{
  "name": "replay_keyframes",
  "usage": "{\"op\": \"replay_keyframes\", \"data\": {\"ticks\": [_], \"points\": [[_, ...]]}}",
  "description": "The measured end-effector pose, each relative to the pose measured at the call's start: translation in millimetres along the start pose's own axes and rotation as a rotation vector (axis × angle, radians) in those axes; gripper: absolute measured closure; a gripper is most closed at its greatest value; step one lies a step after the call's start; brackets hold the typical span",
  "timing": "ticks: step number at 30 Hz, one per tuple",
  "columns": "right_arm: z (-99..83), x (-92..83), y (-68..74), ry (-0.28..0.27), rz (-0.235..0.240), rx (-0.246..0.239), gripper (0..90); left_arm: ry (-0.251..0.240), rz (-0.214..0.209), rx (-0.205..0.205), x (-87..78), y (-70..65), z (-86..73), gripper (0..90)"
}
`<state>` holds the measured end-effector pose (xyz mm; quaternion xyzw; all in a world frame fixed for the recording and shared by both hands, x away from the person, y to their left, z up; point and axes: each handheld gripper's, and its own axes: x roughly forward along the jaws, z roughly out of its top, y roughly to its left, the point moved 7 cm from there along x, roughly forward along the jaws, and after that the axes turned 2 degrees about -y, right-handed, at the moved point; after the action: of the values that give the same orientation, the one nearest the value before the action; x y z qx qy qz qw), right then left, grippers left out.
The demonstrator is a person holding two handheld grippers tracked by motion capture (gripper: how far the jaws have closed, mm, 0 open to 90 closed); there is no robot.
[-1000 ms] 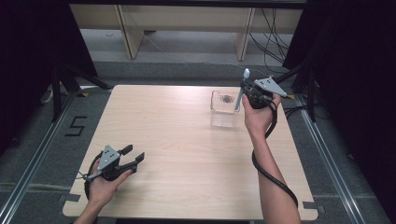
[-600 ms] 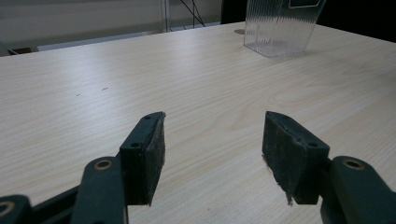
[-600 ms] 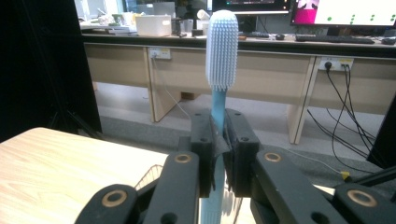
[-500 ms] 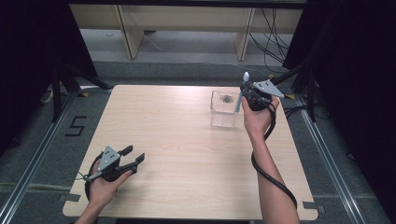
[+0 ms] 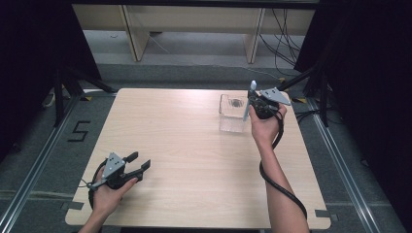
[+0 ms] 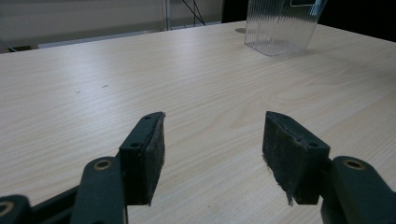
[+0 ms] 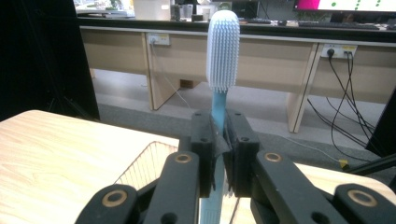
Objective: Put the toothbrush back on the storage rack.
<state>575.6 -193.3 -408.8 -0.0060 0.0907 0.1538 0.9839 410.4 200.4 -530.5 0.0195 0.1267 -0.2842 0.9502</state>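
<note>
- Two grippers are at work over a pale wooden table [image 5: 194, 145], one in each of the person's hands.
- Right gripper [image 7: 218, 140] has its jaws clamped tight on the light blue handle of a toothbrush [image 7: 222, 56]; in the right gripper view the pads press the handle from both sides with no gap left.
- That toothbrush stands nearly upright, its white bristle head at the top, well above the jaws, and its handle running down below them.
- From the high view, the right gripper [image 5: 253, 104] sits at the far right of the table, and the toothbrush [image 5: 248, 104] rises just beside the right wall of a clear plastic cup [image 5: 231, 114], with its lower end close to the cup's rim.
- Whether the handle's tip touches the cup or is inside it cannot be told.
- Ribbed sides show on the cup [image 6: 280, 28] in the left gripper view, where it stands on the table at the far right.
- Something dark lies at the bottom of the cup, too small to make out.
- Left gripper [image 5: 138, 164] is low at the near left corner of the table, well apart from the cup.
- Its jaws stand wide apart with nothing between them; the left gripper [image 6: 212, 154] view shows bare tabletop between the two black pads.
</note>
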Motion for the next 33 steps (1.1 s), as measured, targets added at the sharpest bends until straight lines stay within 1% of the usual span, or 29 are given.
{"op": "replay_keyframes", "data": {"ticks": [1, 4, 5, 6, 9, 10, 11, 13, 14, 15, 16, 17, 18, 19, 21, 22, 25, 26, 27, 28, 30, 31, 32, 33], "points": [[-0.9, 0.5, -0.4, 0.0, -0.001, -0.012, 83.6, 0.002, 0.001, -0.001, -0.2, 0.0, -0.4, 38.7], [-4.2, 1.3, -0.2, 0.006, -0.004, -0.004, 83.6, 0.004, 0.001, -0.008, -0.4, -0.5, -1.4, 38.7], [-6.0, 2.4, -1.0, 0.004, -0.004, -0.01, 83.6, -0.012, -0.011, 0.001, 1.2, -0.5, -0.5, 38.6], [-6.0, 2.4, -1.0, 0.004, -0.004, -0.01, 83.6, 0.007, 0.002, -0.008, -0.5, -0.8, -1.6, 38.6], [-8.7, 2.9, -1.6, 0.011, 0.004, -0.022, 83.6, 0.002, 0.002, -0.007, -0.1, -1.0, -1.1, 38.6], [-10.7, 2.3, -0.7, 0.02, -0.006, 0.001, 83.6, 0.002, 0.001, -0.007, 0.0, -1.2, -1.1, 38.6], [-11.3, 3.7, -0.8, 0.012, 0.005, -0.006, 83.6, 0.001, 0.001, -0.006, 0.0, -1.3, -1.2, 38.6], [-14.4, 2.9, -0.2, 0.024, -0.006, 0.009, 83.6, 0.002, -0.002, -0.012, -0.1, -2.0, -1.8, 38.6], [-14.9, 4.3, -1.4, 0.017, 0.0, -0.009, 83.6, 0.001, -0.003, -0.012, 0.2, -2.2, -1.9, 38.6], [-16.6, 3.4, -0.5, 0.027, -0.006, 0.007, 83.6, -0.019, -0.019, 0.0, 2.4, -2.0, -0.9, 38.6], [-17.5, 4.4, -1.1, 0.026, 0.001, -0.002, 83.6, -0.018, -0.017, -0.001, 2.4, -2.2, -1.1, 38.6], [-18.6, 4.5, -0.8, 0.031, 0.002, 0.0, 83.6, -0.019, -0.018, 0.0, 2.4, -2.2, -1.0, 38.6], [-20.0, 4.8, -1.0, 0.03, -0.008, 0.003, 83.6, -0.019, -0.018, 0.0, 2.4, -2.2, -1.1, 38.6], [-22.5, 5.3, 0.5, 0.038, 0.0, 0.008, 83.6, -0.019, -0.018, 0.0, 2.3, -2.2, -1.1, 38.5], [-23.3, 5.7, 0.6, 0.039, -0.003, 0.01, 83.6, -0.02, -0.018, 0.0, 2.3, -2.1, -1.1, 38.5], [-24.1, 6.3, -0.2, 0.039, -0.004, -0.004, 83.6, -0.02, -0.017, 0.0, 2.2, -2.0, -1.3, 38.5], [-27.0, 7.4, 0.5, 0.041, -0.001, 0.007, 83.6, -0.018, -0.018, 0.001, 2.3, -2.0, -2.0, 38.4], [-27.9, 6.8, 1.0, 0.045, -0.005, 0.008, 83.6, 0.005, -0.002, -0.011, 0.1, -2.4, -3.5, 38.4], [-28.6, 6.8, 0.4, 0.049, -0.005, 0.002, 83.6, 0.004, -0.004, -0.008, 0.2, -2.2, -3.5, 38.4], [-29.8, 7.6, 1.0, 0.046, 0.003, 0.01, 83.6, 0.004, -0.003, -0.009, 0.2, -2.1, -3.6, 38.4], [-31.3, 6.9, 1.5, 0.051, -0.006, 0.019, 83.6, 0.004, -0.002, -0.011, 0.1, -1.9, -3.8, 38.4], [-32.2, 7.1, 0.7, 0.051, -0.007, 0.012, 83.5, 0.004, -0.002, -0.012, 0.0, -1.8, -3.8, 38.3], [-33.1, 7.3, 1.5, 0.052, -0.002, 0.019, 83.5, -0.003, -0.005, -0.008, 0.5, -1.7, -3.3, 38.3], [-33.6, 7.5, 0.8, 0.054, 0.001, 0.008, 83.5, -0.018, -0.016, -0.003, 1.9, -1.6, -2.4, 38.3]]}}
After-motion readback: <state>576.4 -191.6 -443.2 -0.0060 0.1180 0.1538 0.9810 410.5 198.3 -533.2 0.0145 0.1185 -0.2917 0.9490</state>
